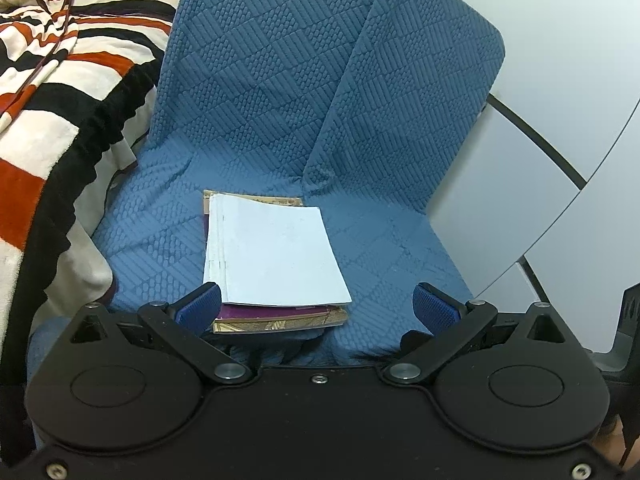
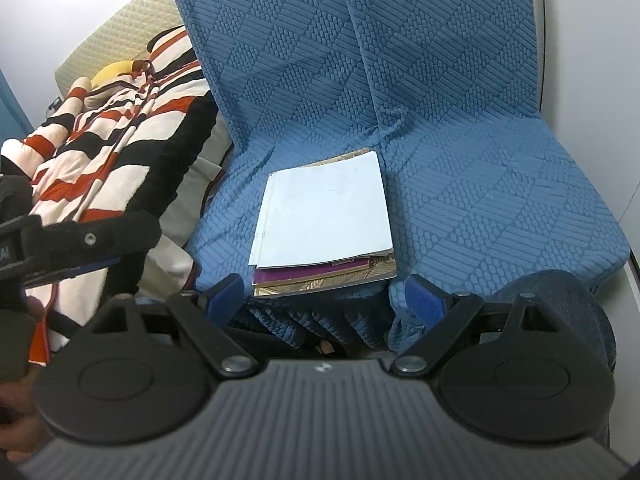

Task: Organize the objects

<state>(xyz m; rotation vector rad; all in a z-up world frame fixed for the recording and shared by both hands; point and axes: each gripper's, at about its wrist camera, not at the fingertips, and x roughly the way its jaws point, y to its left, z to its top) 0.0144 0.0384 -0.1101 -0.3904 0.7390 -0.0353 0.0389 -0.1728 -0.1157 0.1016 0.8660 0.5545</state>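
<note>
Lying flat on blue chair seat [image 1: 168, 236], book stack [image 1: 276, 256] sits dead ahead of both claws, long axis front-to-back. Left claw [image 1: 318, 306] wide, empty, touching-near; right claw [image 2: 326, 294] wide, empty, just short.

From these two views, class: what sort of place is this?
Probably a bedroom or living room at home: a blue-covered chair holding a stack of books, beside a striped blanket over bedding.
</note>
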